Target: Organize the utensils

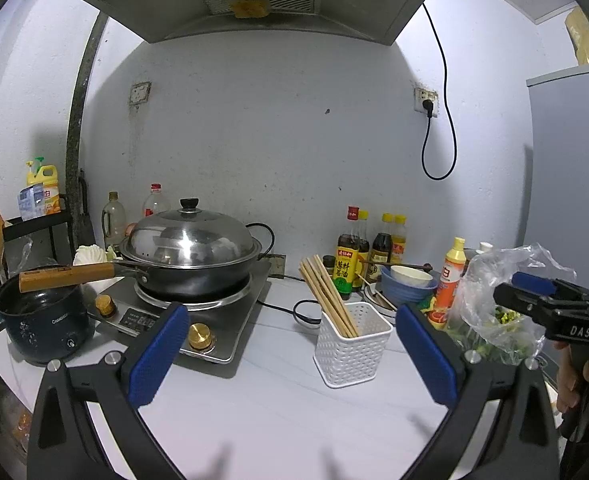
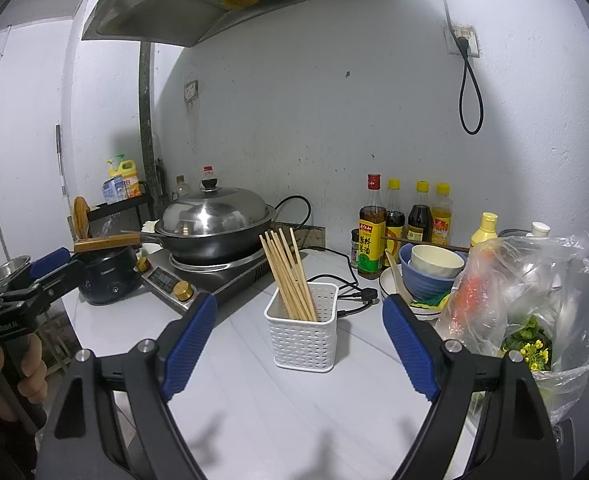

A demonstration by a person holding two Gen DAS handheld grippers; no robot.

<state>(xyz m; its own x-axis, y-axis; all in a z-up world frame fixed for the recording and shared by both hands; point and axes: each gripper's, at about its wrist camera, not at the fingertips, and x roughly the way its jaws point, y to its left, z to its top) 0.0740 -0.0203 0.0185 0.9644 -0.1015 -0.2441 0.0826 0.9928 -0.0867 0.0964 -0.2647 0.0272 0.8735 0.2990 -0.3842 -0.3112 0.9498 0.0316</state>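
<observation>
From the left wrist, the left tongs [image 1: 294, 354] are spread wide and empty above a bare white worktop [image 1: 278, 412]; a perforated white plastic basket [image 1: 352, 346] holding slanted wooden chopsticks [image 1: 326, 294] stands between them, with a lidded steel wok [image 1: 190, 252] to its left. From the right wrist, the right tongs [image 2: 300, 346] also gape empty, framing the basket [image 2: 302, 334]; stacked bowls [image 2: 430, 270] and a crinkled plastic bag [image 2: 534, 300] crowd the right.

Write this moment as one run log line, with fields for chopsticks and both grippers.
chopsticks: standing in white basket | left gripper: open, empty | right gripper: open, empty
</observation>
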